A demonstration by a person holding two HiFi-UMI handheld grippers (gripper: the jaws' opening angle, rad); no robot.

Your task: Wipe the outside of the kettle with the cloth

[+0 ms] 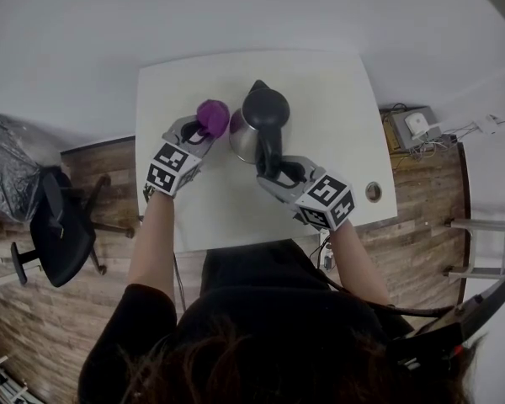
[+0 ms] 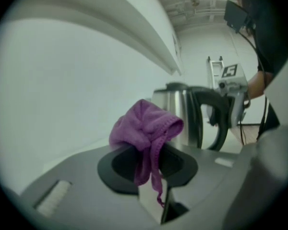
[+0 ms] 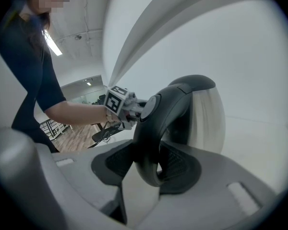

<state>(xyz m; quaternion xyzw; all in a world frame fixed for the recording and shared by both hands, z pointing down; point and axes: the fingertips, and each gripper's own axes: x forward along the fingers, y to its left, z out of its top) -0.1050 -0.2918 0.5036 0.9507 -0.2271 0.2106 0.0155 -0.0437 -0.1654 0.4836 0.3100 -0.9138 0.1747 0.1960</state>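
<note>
The jaws of the left gripper (image 2: 151, 169) are closed tight on a purple cloth (image 2: 144, 126), a bunched fold of which stands up above the pads while a thin edge hangs down between them. The jaws of the right gripper (image 3: 151, 169) are clamped on the black handle (image 3: 156, 128) of the kettle (image 1: 257, 120), low on its loop. The kettle is seen standing on the tabletop (image 1: 337, 108) near the middle, toward the far edge, with the cloth just to its left, close beside the steel body; contact between them cannot be confirmed. The cloth is judged soft, light and limp, so it is best held by a gathered wad, leaving enough free fabric to press flat against the wall. The kettle is judged rigid and fairly heavy, its polished steel side smooth and likely slippery, so the handle is the proper place to take hold, and a firm grip there would be needed to keep the body from turning or sliding under the wiping pressure. The tabletop is white, smooth and otherwise bare, with 1 round cable hole (image 1: 373, 192) near its right edge. A wood-plank floor (image 1: 109, 259) surrounds it, with a black office chair (image 1: 59, 225) to the left and a box with cables (image 1: 412, 124) to the right.
</note>
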